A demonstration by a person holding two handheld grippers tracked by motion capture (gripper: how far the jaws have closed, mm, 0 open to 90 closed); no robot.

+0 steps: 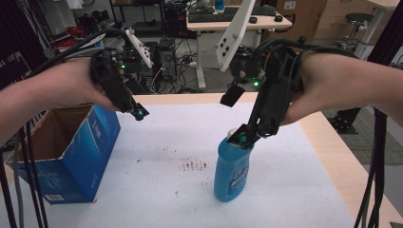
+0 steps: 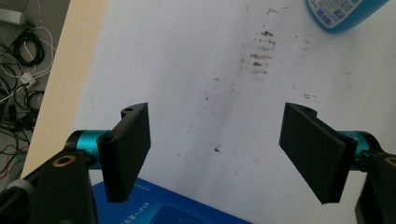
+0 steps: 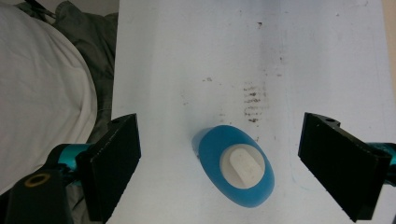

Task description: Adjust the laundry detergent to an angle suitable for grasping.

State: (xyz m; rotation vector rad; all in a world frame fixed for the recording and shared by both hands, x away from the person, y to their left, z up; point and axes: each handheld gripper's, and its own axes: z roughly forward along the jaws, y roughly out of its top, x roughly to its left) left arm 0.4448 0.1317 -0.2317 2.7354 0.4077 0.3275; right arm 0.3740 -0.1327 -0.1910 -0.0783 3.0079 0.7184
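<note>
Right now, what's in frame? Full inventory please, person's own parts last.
bottle: 1, blue with white cap, upright on the white sheet, right of centre, below the right gripper.
cardboard box: 1, blue outside, brown inside, open top, near left of the table.
white sheet: 1, covers the tabletop, brown smudges mid-sheet.
table: 1, light wood edge showing at right.
left gripper: 1, black, jaws open, over the box's near edge.
right gripper: 1, black, jaws open, straddling the bottle's cap from above without touching.
forearms: 2, entering from left and right sides.
</note>
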